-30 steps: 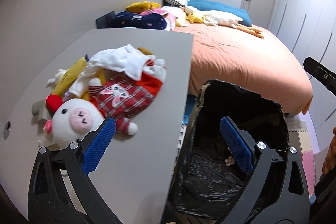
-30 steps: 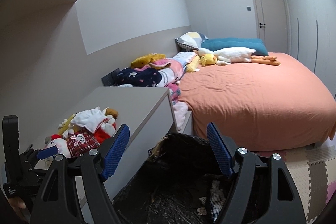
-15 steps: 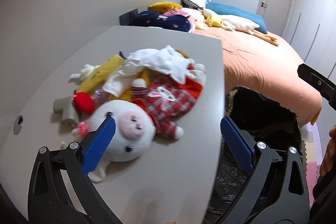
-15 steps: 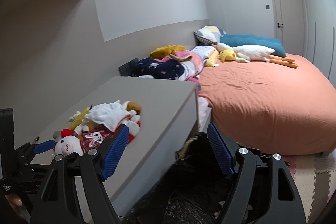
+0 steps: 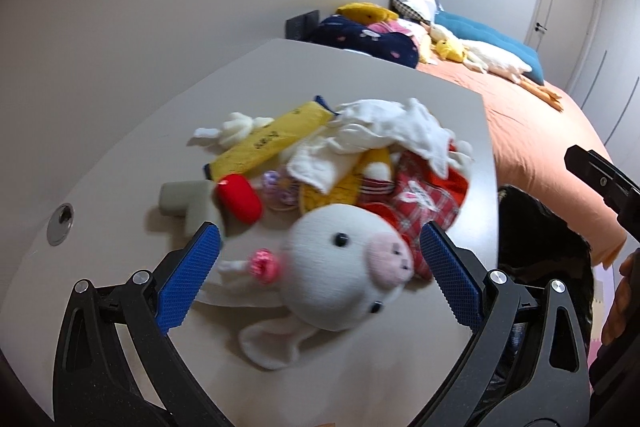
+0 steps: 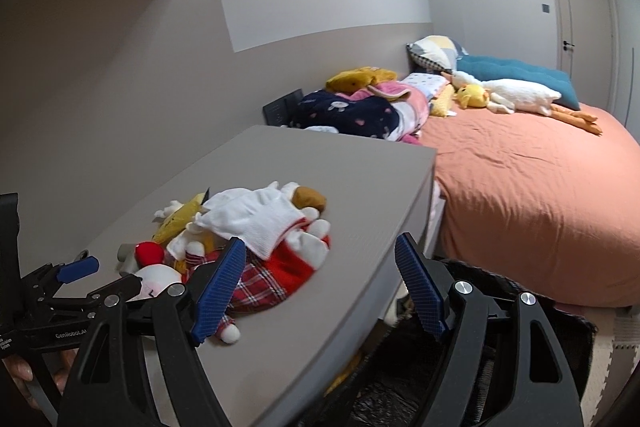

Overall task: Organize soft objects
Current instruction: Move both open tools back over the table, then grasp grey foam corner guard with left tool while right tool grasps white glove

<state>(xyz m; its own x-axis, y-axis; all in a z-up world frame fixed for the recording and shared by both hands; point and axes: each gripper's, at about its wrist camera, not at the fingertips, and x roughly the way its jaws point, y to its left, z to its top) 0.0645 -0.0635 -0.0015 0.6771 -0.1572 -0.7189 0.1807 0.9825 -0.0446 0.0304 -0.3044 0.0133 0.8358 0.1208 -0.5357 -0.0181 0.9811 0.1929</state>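
Bedroom desk (image 6: pixel 320 163); "GenRoboLA…" on left tongs (image 6: pixel 102 277).

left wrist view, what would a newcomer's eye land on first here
A white plush pig with a pink snout lies close in front of the left gripper, whose open jaws frame it. It fronts a heap of soft toys on the grey desk. Beyond lies an orange bed.

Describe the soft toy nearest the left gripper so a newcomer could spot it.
On the grey desk beside the orange bed, find the toy pile. At its near edge lies a white plush pig, the only one with a round head, pink snout and black bead eyes.
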